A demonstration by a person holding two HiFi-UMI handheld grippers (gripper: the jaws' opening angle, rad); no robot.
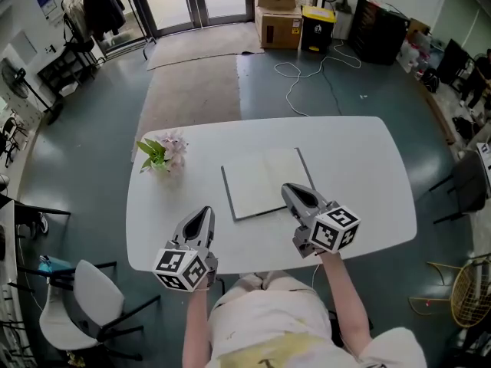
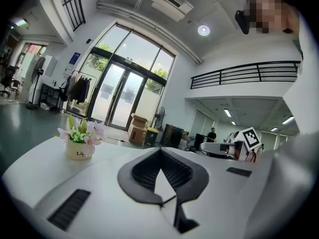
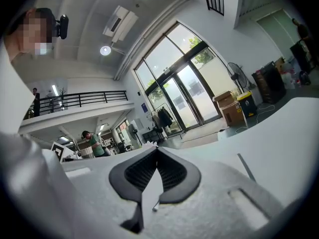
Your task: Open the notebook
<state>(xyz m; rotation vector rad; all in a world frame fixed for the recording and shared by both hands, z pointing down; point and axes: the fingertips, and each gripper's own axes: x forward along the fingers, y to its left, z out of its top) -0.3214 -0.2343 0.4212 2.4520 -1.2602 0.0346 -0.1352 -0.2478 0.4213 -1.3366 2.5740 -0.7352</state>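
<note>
The notebook (image 1: pixel 265 181) lies flat near the middle of the white desk (image 1: pixel 360 152), straight ahead of the person, where either gripper can get at it. It shows a pale face with a dark rim along its left and near edges. A faint line down its middle could be a fold between pages, so I cannot tell whether it is already spread open.

Its long axis runs across the desk from left to right, skewed slightly so the right end sits farther from the person.

The right gripper (image 1: pixel 291 192) has its jaws pressed together on nothing. Its tip overlaps the notebook's near right corner, probably raised clear of it.

The left gripper (image 1: pixel 201 215) is also closed and empty, and hangs near the desk's front edge, apart from the notebook. A small flower pot (image 1: pixel 163 156) stands to the left, out of the way.
</note>
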